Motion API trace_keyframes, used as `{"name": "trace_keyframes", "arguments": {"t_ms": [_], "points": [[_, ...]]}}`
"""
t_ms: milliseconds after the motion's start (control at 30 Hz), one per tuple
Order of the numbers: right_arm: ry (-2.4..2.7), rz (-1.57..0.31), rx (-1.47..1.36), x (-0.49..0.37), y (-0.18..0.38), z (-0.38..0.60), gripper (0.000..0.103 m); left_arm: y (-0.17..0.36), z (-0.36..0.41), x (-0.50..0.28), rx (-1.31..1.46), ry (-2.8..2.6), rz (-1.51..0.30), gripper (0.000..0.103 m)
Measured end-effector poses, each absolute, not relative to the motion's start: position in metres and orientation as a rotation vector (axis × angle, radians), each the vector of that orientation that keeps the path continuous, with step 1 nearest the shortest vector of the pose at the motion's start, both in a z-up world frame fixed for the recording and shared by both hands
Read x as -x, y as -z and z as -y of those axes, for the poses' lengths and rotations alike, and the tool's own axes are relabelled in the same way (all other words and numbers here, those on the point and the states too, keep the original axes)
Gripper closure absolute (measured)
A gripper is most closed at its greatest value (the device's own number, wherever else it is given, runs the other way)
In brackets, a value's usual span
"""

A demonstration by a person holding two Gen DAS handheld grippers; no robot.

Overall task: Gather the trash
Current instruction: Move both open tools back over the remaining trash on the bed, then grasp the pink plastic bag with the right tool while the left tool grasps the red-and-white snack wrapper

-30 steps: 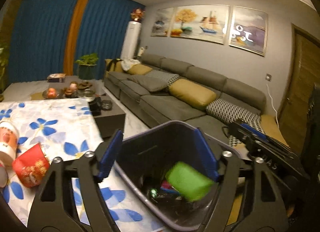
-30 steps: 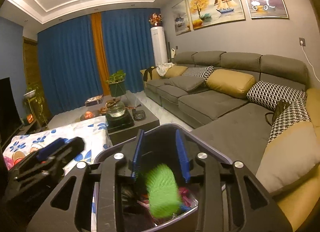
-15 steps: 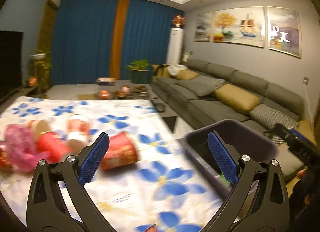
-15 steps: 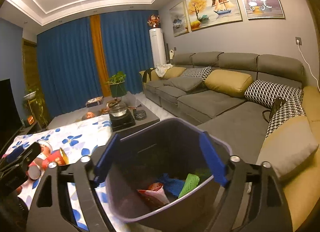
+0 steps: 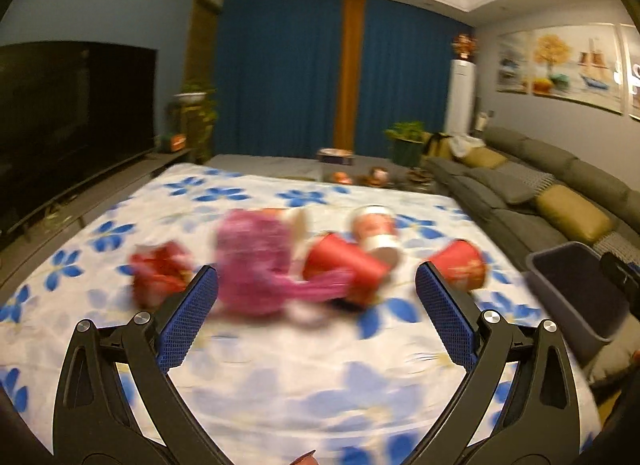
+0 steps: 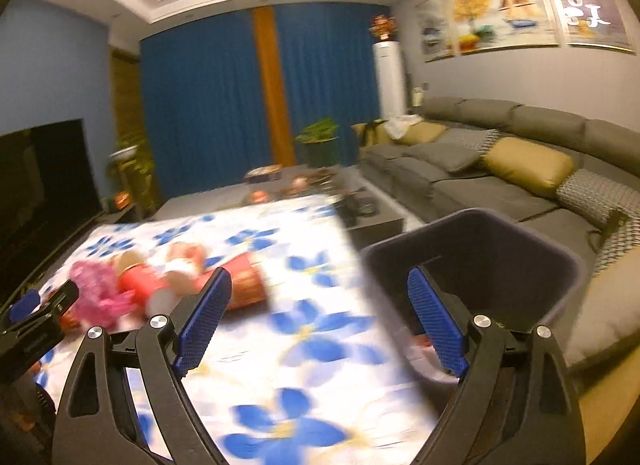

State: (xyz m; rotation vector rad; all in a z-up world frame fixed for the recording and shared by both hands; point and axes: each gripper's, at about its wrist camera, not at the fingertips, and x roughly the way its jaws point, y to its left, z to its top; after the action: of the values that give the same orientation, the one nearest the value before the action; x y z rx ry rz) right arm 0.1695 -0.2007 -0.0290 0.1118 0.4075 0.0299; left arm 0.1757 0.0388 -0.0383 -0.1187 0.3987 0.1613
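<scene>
Now both grippers hang over the flowered tablecloth [image 5: 280, 377] with nothing between their blue pads; the left gripper [image 5: 316, 297] gapes as wide as it goes, its jaws having just been opening, and the right gripper [image 6: 320, 305] stands nearly as wide, its jaws likewise just opening, empty.

Ahead of the left gripper, well apart from its fingertips, lies the blurred heap of trash; a pink crumpled bag [image 5: 252, 261] sits just beyond the left finger, a crushed red wrapper [image 5: 160, 273] to its left, a tipped red cup [image 5: 340, 265] touching the pink bag, a white-and-red cup [image 5: 376, 233] lying behind that, and another red cup [image 5: 460, 265] on its side just past the right finger.

At the table's right edge stands the dark bin [image 6: 480, 249]; in the right wrist view its near rim sits behind the right finger, with scraps dimly visible inside; the left gripper shows at that view's left edge, beside the pink bag.
</scene>
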Motion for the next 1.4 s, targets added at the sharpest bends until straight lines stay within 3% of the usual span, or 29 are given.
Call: {"name": "trace_keyframes", "arguments": {"t_ms": [533,1000,1067,1133,1200,1267,1300,1400], "points": [[-0.289,-0.476,0.017,-0.214,0.049,0.017,0.016,0.047,-0.189,-0.177,0.187,-0.447,-0.376,0.006],[-0.376,-0.545,0.099,-0.270,0.083,-0.082,0.017,0.062,-0.232,-0.176,0.242,-0.506,-0.354,0.006],[-0.384,-0.585,0.107,-0.277,0.087,-0.087,0.031,0.063,-0.237,-0.176,0.267,-0.492,-0.362,0.006],[-0.384,-0.598,0.102,-0.280,0.089,-0.087,0.036,0.064,-0.236,-0.178,0.270,-0.479,-0.374,0.006],[-0.393,-0.612,0.108,-0.281,0.091,-0.087,0.050,0.064,-0.232,-0.180,0.247,-0.464,-0.380,0.006],[-0.397,-0.622,0.124,-0.282,0.093,-0.087,0.075,0.065,-0.227,-0.182,0.227,-0.451,-0.382,0.006],[-0.400,-0.623,0.127,-0.281,0.093,-0.086,0.081,0.066,-0.225,-0.183,0.219,-0.442,-0.385,0.006],[-0.400,-0.610,0.120,-0.276,0.092,-0.078,0.089,0.066,-0.218,-0.186,0.191,-0.413,-0.392,0.006]]}}
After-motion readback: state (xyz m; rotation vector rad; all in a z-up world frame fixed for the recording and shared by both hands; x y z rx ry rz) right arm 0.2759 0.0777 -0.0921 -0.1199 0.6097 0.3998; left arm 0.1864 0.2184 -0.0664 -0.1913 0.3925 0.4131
